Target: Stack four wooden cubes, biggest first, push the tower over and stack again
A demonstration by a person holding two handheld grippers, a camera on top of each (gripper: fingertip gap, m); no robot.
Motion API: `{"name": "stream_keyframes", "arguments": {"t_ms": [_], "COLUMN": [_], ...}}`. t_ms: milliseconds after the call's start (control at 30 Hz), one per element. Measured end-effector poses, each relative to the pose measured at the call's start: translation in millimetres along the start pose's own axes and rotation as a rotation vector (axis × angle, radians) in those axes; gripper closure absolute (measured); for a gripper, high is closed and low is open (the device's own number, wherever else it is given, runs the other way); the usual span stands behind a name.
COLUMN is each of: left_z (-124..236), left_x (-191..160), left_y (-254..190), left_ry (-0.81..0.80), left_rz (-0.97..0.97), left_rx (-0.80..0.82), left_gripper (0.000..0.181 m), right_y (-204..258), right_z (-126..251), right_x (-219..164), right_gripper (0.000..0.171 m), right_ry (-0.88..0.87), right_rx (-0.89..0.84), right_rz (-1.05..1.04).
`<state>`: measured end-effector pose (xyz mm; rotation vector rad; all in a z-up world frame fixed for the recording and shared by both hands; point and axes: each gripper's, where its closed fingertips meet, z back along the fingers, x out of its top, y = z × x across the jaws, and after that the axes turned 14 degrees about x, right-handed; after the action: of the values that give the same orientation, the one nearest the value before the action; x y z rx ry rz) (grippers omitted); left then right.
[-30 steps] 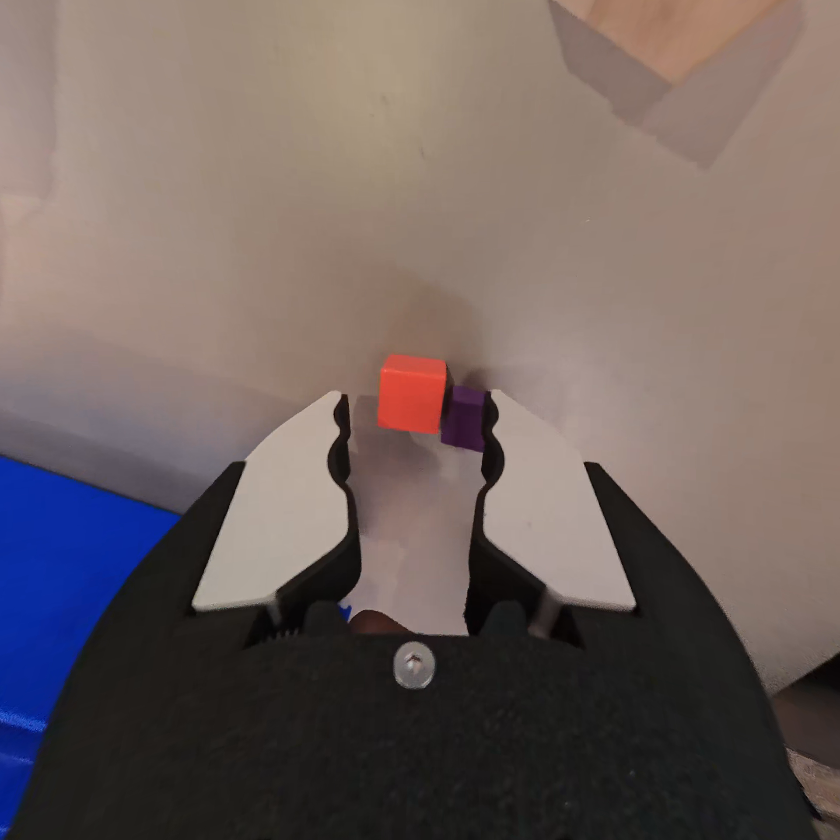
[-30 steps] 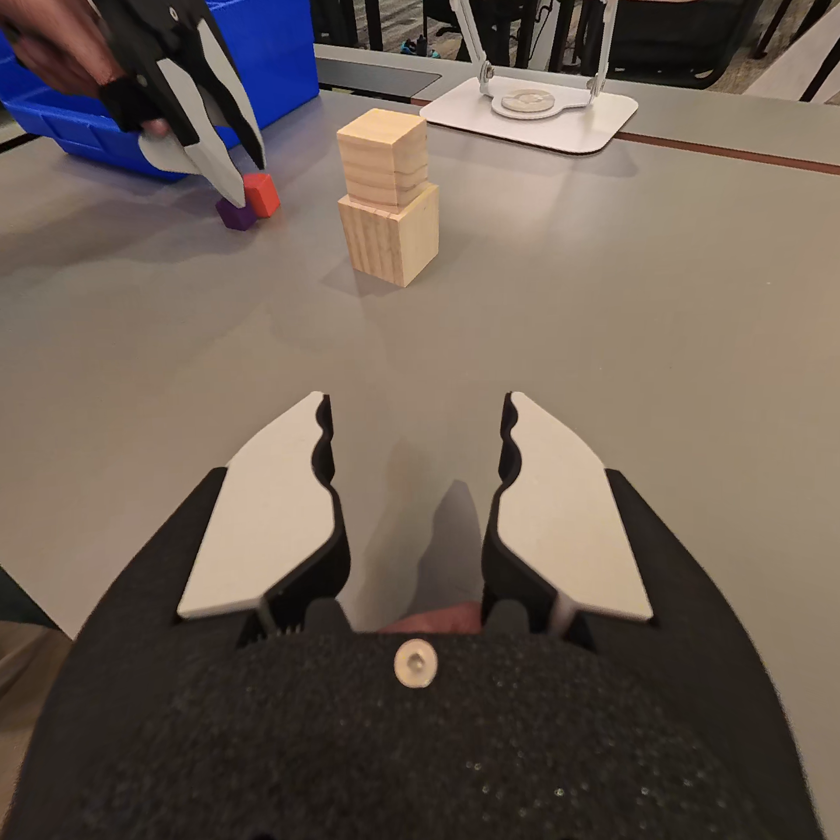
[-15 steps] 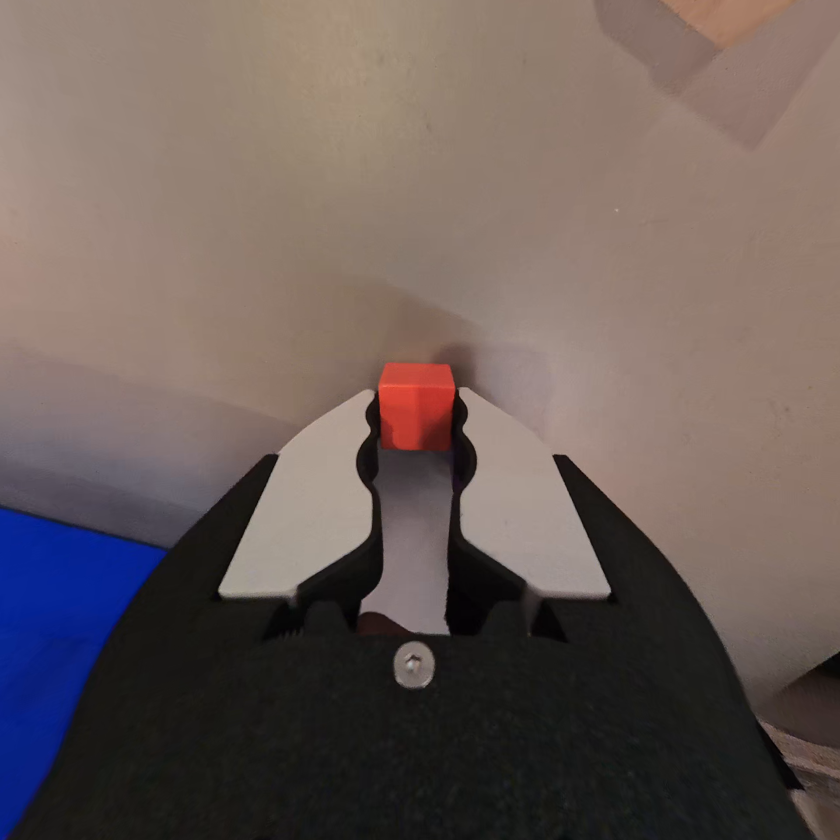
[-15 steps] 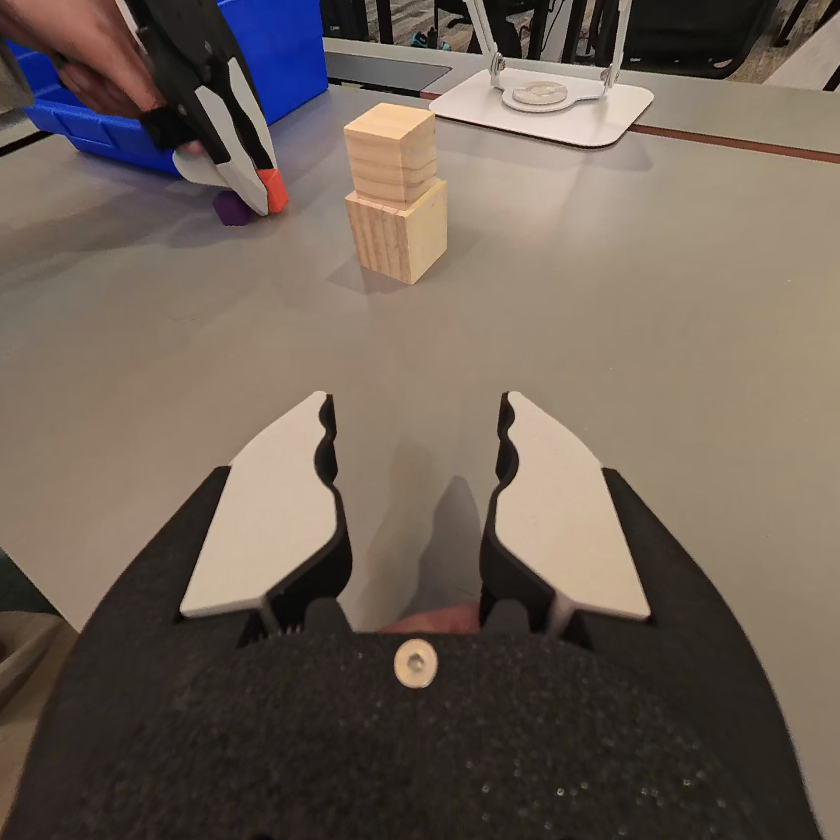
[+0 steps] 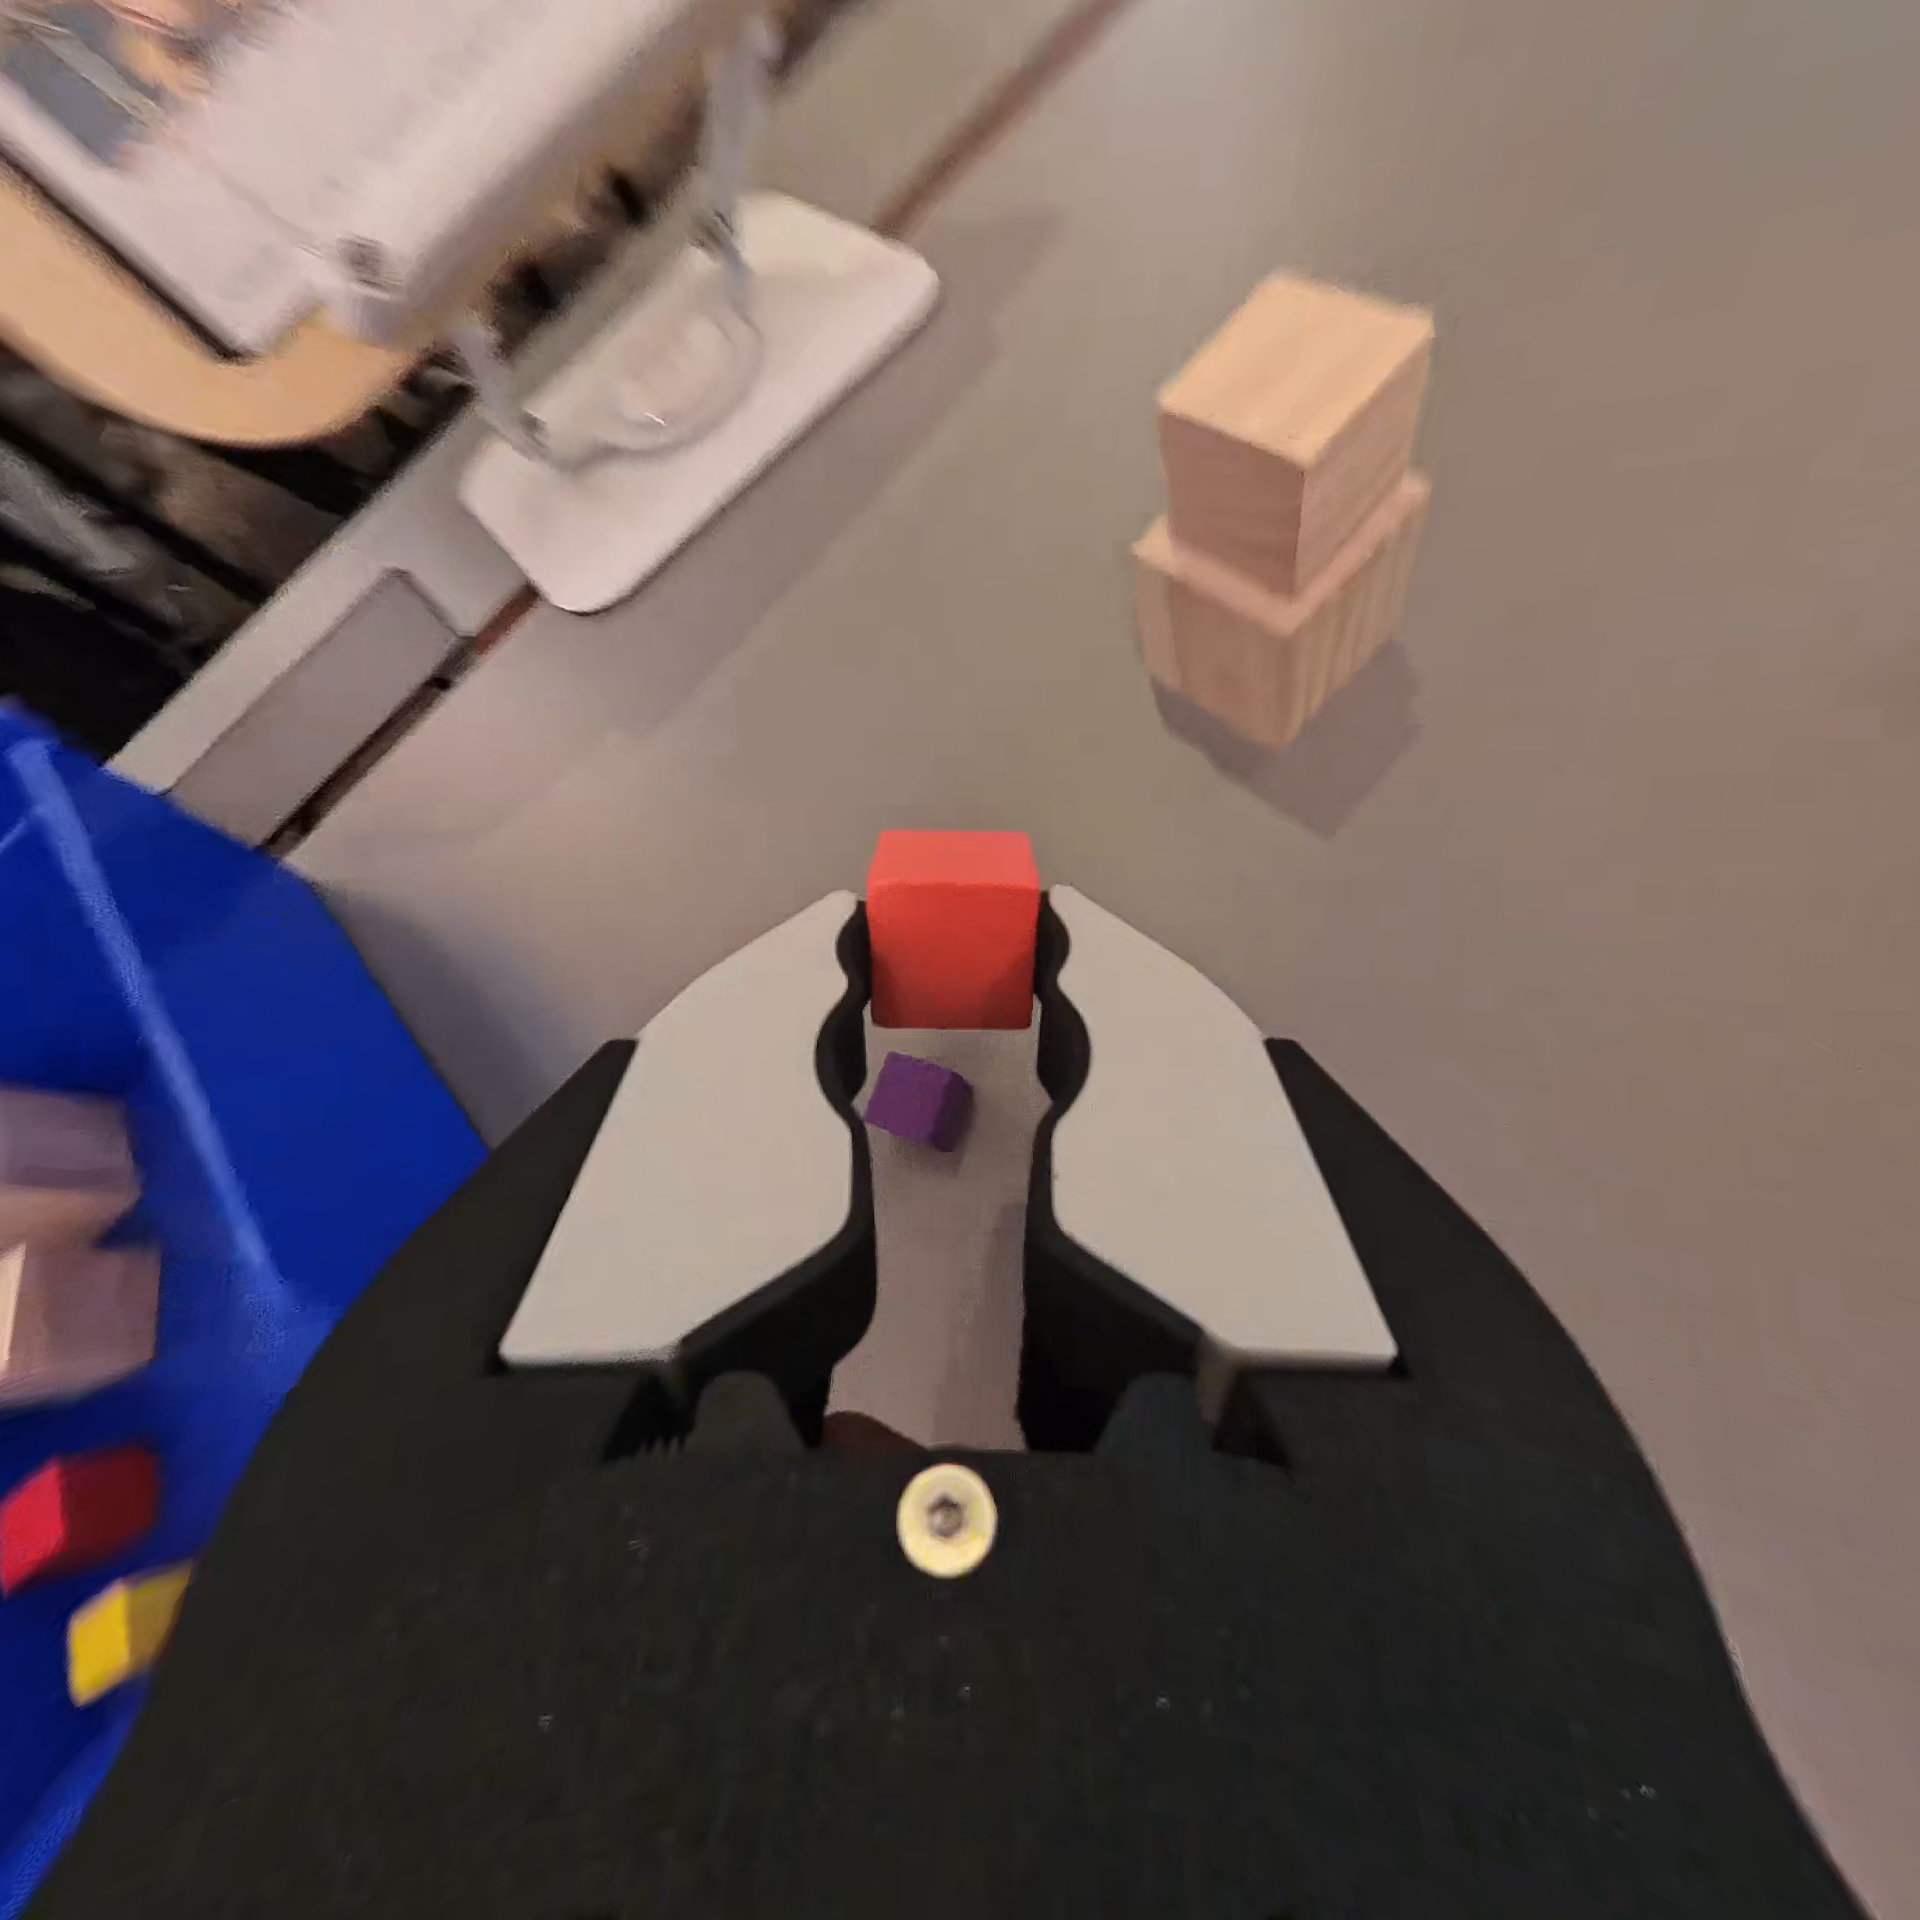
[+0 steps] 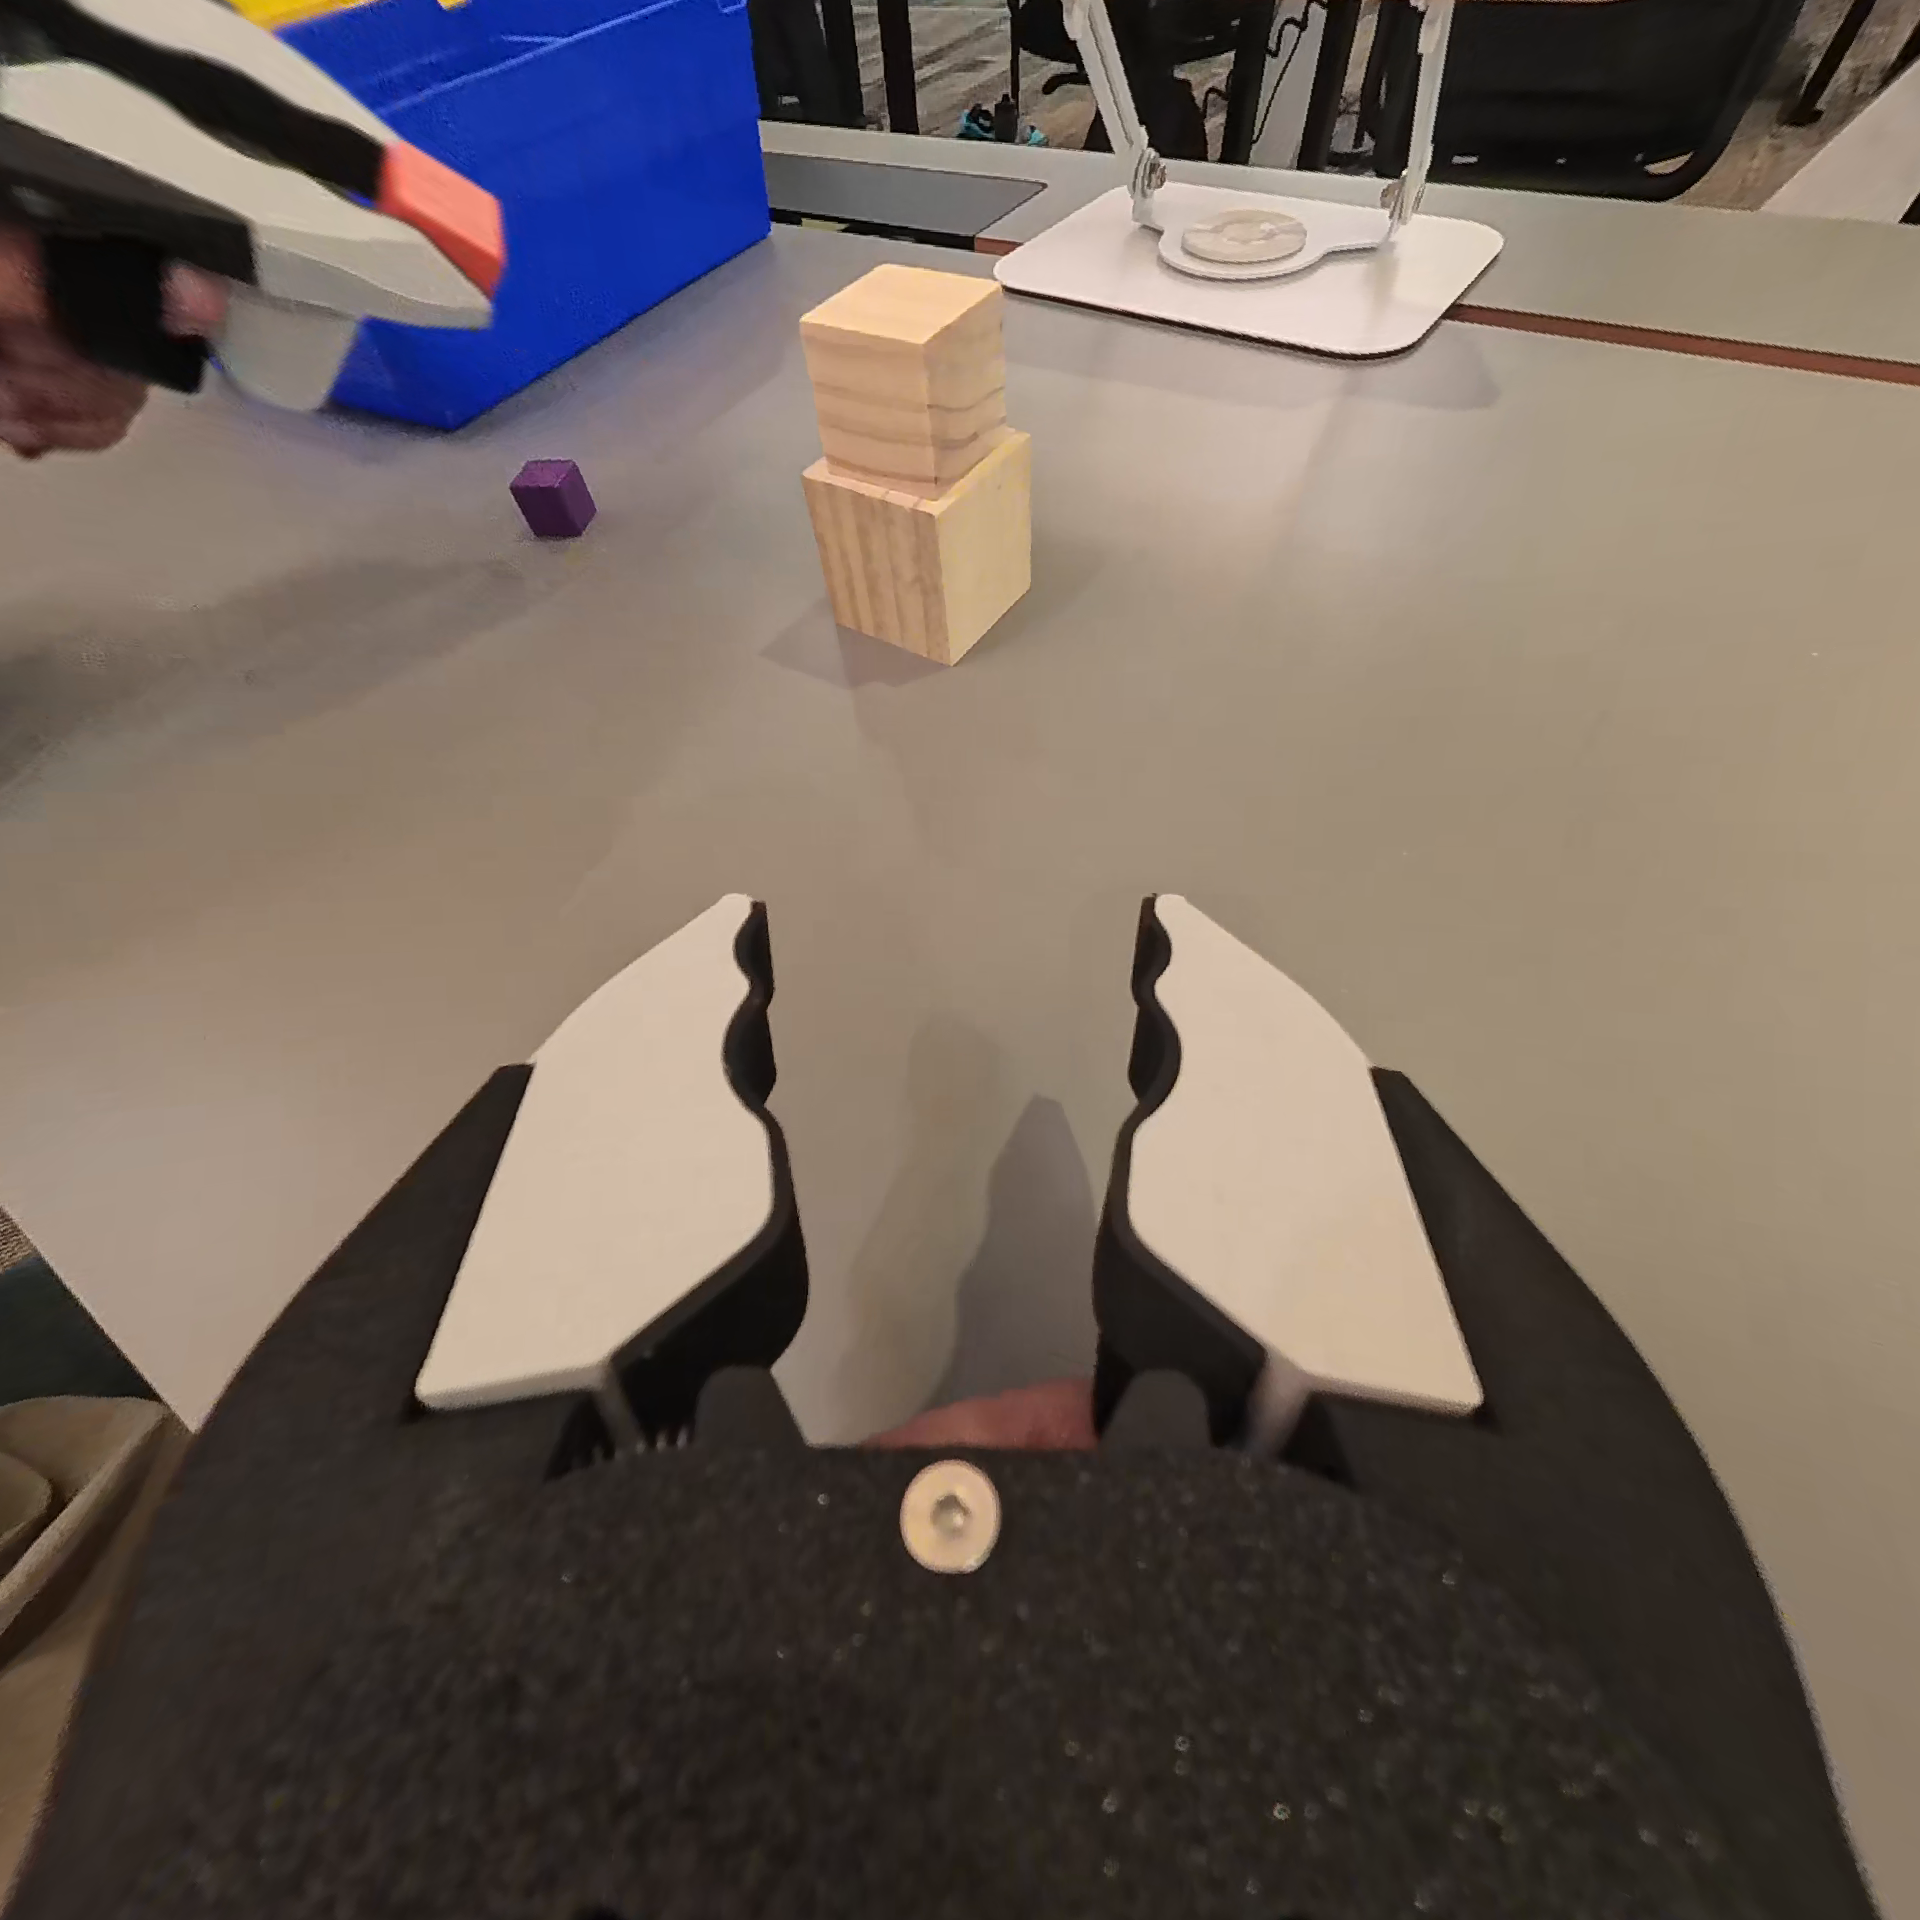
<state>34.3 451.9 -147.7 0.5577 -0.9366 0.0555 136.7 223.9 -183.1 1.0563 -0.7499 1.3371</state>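
Observation:
My left gripper (image 5: 953,935) is shut on a red cube (image 5: 953,930) and holds it in the air, left of the tower; it also shows in the right wrist view (image 6: 436,239) with the red cube (image 6: 447,213) at its tip. Two plain wooden cubes stand stacked on the grey table: the bigger cube (image 6: 925,556) below, the smaller cube (image 6: 904,374) on top, slightly offset. The tower also shows in the left wrist view (image 5: 1283,520). A small purple cube (image 6: 554,499) lies on the table left of the tower, below my left gripper (image 5: 920,1101). My right gripper (image 6: 951,914) is open and empty, near the front.
A blue bin (image 6: 582,197) with several coloured cubes stands at the back left; it also shows in the left wrist view (image 5: 156,1039). A white flat stand (image 6: 1257,265) sits behind the tower. Dark chairs stand beyond the table's far edge.
My left gripper closed on the red cube, then lifted it off the table and tilted up toward the tower. The purple cube stayed on the table. My right gripper barely moved.

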Motion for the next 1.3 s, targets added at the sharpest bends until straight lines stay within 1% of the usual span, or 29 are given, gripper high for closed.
{"name": "stream_keyframes", "arguments": {"t_ms": [67,100,133,233,300,400,500,600,633,733,800,900,1000,1100,1167,1300], "left_z": [18,24,30,44,48,49,44,19,11,-2,-10,-22,-32,-45,-47,-54], "left_x": [2,1,0,1,0,1,16,29,35,61,71,82,91,92,89,83], "left_y": [7,10,8,-3,-8,-16,-26,-28,-32,-45,-48,-52,-62,-68,-74,-80], "left_ry": [-0.086,-0.102,-0.119,-0.167,-0.178,-0.18,-0.186,-0.065,-0.019,0.042,0.132,0.233,0.302,0.36,0.398,0.418], "left_rz": [0.115,0.16,0.208,0.299,0.307,0.298,0.189,0.003,-0.051,-0.235,-0.349,-0.53,-0.607,-0.663,-0.662,-0.673], "left_rx": [0.142,0.198,0.221,0.234,0.237,0.181,0.055,-0.066,-0.148,-0.401,-0.504,-0.58,-0.626,-0.631,-0.669,-0.682], "left_gripper": [0.153,0.153,0.152,0.153,0.153,0.153,0.153,0.153,0.153,0.153,0.153,0.153,0.153,0.153,0.153,0.152], "right_y": [1,1,2,3,5,6,6,6,6,7,7,7,6,6,7,8], "right_z": [0,-1,-1,-3,-4,-5,-4,-4,-5,-7,-7,-7,-5,-5,-6,-6], "right_x": [0,0,1,1,1,1,1,1,0,0,-1,0,1,1,0,0], "right_gripper": [0.105,0.105,0.105,0.106,0.106,0.106,0.107,0.108,0.108,0.109,0.109,0.11,0.111,0.111,0.111,0.111], "right_ry": [0.002,0.002,0.003,0.01,0.017,0.024,0.02,0.017,0.02,0.029,0.033,0.025,0.012,0.013,0.018,0.025], "right_rx": [0.0,-0.001,-0.001,-0.004,-0.009,-0.011,-0.006,0.002,0.006,0.011,0.012,0.015,0.017,0.012,0.008,0.006], "right_rz": [0.008,0.014,0.02,0.038,0.054,0.065,0.059,0.049,0.048,0.054,0.055,0.046,0.039,0.045,0.055,0.065]}}
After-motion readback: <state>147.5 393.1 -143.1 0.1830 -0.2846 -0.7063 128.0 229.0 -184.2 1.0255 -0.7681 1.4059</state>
